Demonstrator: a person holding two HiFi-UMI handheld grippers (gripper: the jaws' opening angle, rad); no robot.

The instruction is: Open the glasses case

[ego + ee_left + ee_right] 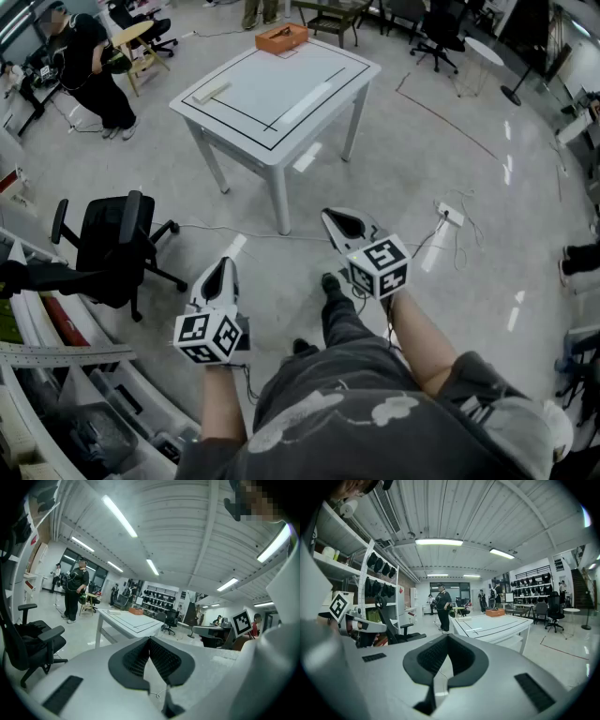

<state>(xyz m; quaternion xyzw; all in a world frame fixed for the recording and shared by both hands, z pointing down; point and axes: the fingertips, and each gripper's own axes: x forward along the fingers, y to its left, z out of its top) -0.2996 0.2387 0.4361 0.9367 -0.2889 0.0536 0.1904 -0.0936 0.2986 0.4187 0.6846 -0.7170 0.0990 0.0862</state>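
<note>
Left gripper [223,272] and right gripper [339,223], white-bodied with black pads, are both clenched on nothing.
They are held out side by side above the grey polished floor [441,141], in front of the wearer's grey trousers, each with its jaws closed tip to tip and empty. Just left of them stands a black wheeled office chair [108,246]. Beyond is a white square table marked with a thin black outline [272,94]. The orange-brown rectangular glasses case [281,37] lies at the table's far edge, well apart from both grippers. Farther off on the left stands a person in black clothes [89,70].
</note>
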